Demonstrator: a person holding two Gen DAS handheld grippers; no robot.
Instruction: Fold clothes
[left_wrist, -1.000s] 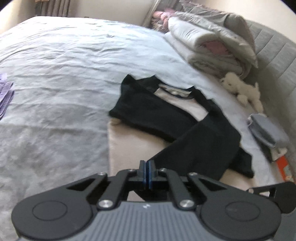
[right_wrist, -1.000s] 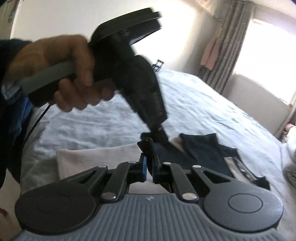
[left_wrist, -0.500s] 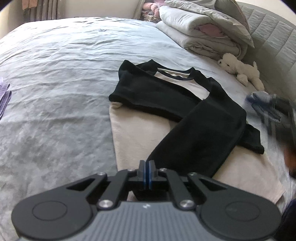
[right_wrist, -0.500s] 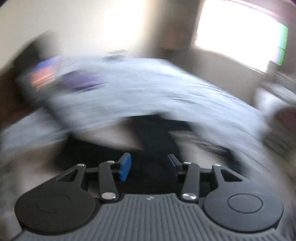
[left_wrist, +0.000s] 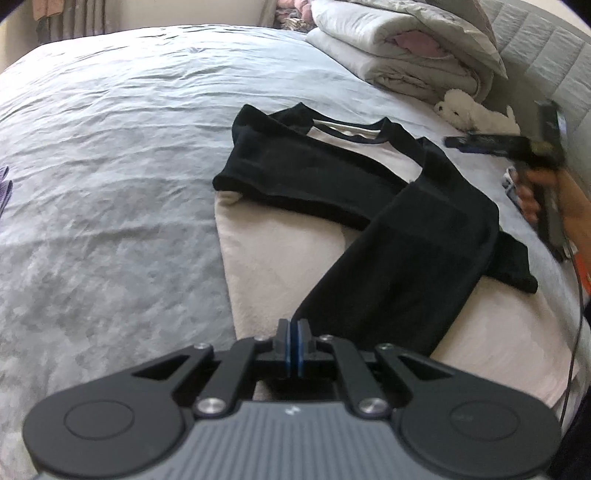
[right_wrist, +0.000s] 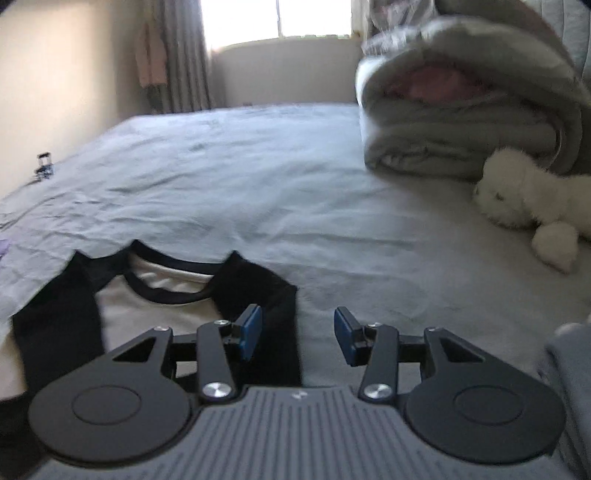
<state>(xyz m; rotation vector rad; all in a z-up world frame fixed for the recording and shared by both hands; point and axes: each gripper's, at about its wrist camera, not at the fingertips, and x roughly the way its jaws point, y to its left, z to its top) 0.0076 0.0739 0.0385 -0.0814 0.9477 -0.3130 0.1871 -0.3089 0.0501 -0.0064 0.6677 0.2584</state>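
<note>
The shirt, cream in the body with black sleeves and a black neckband, lies flat on the grey bedspread, both sleeves folded across its front. Only the left wrist view takes in the whole garment: one sleeve lies crosswise below the collar and the other runs down diagonally to the left gripper, whose blue pads are pressed together right at that sleeve's cuff; whether any cloth is caught between them cannot be told. The right wrist view shows just the collar end of the shirt, seen low and close. There the right gripper has its jaws standing apart with nothing between them, just beside the black shoulder, its left pad over the cloth and its right over bare bedspread; they have just been opening. The left view alone shows that gripper from outside, blurred, held in a hand at the right edge past the shirt. Both views catch the white plush toy and the pile of folded grey bedding behind it; the right view alone shows the window and curtain.
</note>
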